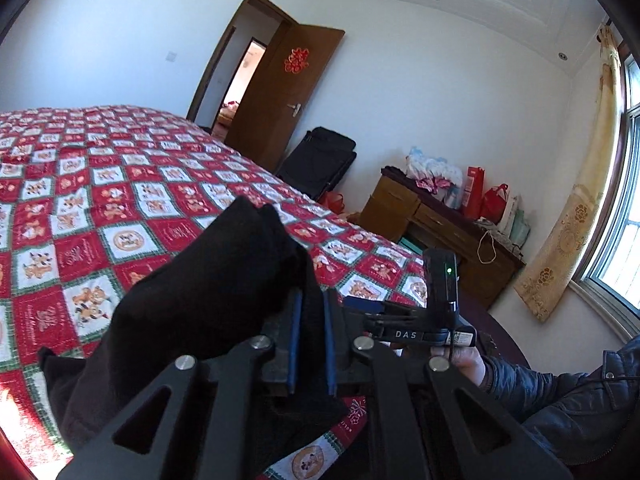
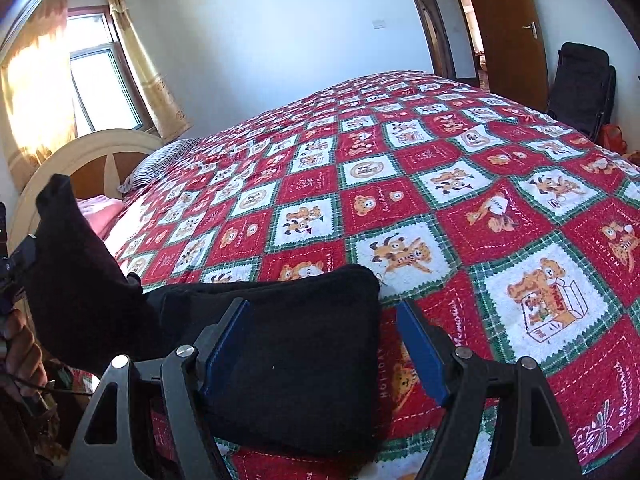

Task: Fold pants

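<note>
Broadly, a bed is filling both views, its red, white and green patchwork quilt (image 2: 460,208) printed with teddy bears and stretching back toward a white wall. A brown wooden door (image 1: 280,92) is standing open behind it in the left wrist view, with a red paper ornament stuck on it, and a black suitcase (image 1: 320,160) is leaning against the wall beside that door. A wooden desk (image 1: 436,232) is sitting under the window, carrying red bags and bundled packages, and a yellow patterned curtain (image 1: 572,208) is hanging just beside it. From the right wrist view a cream headboard (image 2: 80,156) and a striped pillow (image 2: 164,164) are showing at the far left.

The black pants (image 2: 296,360) are lying bunched on the near edge of the quilt, partly folded, with one end being lifted off the bed on the left side. The left gripper (image 1: 310,312) is clenching that raised end, its blue pads pressed close together with dark cloth pinched between them and more cloth draping over the left linkage. The right gripper (image 2: 324,344) is hovering low over the folded bundle with its fingers spread wide; the left blue pad (image 2: 224,344) is lying against the cloth, the other pad is standing over bare quilt, and nothing is being held
</note>
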Motion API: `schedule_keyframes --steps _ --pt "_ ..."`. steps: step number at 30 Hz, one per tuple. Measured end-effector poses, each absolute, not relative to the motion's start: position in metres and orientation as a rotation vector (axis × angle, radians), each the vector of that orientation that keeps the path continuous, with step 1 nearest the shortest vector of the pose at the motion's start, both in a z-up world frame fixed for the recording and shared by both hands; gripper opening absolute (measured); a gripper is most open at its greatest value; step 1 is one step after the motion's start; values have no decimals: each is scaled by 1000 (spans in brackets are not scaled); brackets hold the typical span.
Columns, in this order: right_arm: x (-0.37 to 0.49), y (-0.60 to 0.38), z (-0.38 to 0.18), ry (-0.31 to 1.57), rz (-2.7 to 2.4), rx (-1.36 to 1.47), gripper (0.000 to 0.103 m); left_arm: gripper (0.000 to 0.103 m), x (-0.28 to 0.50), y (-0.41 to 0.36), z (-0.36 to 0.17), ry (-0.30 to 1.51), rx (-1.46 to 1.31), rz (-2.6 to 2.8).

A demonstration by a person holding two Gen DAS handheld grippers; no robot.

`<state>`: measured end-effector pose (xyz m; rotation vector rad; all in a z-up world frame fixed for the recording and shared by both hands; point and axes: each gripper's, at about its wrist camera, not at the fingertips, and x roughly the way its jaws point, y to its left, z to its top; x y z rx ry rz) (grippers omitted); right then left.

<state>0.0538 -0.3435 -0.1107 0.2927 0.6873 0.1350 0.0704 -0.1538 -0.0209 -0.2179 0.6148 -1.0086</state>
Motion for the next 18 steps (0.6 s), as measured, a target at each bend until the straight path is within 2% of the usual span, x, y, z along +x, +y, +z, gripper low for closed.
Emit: schedule_keyframes --steps 1,3,9,15,17,18 --pt "54 -344 -111 688 135 295 76 9 72 -159 -24 626 -206 -1010" --pt "55 -344 -114 695 137 302 76 3 76 -170 -29 651 -196 -1025" --pt "57 -343 -119 712 160 329 76 3 87 -208 -59 752 -134 -1026" --pt "54 -334 -114 692 291 365 76 3 79 -181 -61 699 -156 -941" --pt "56 -328 -114 703 326 375 76 8 78 -160 -58 671 -168 -898" --pt "58 -322 -114 721 344 382 76 17 76 -149 -57 658 -168 -867"
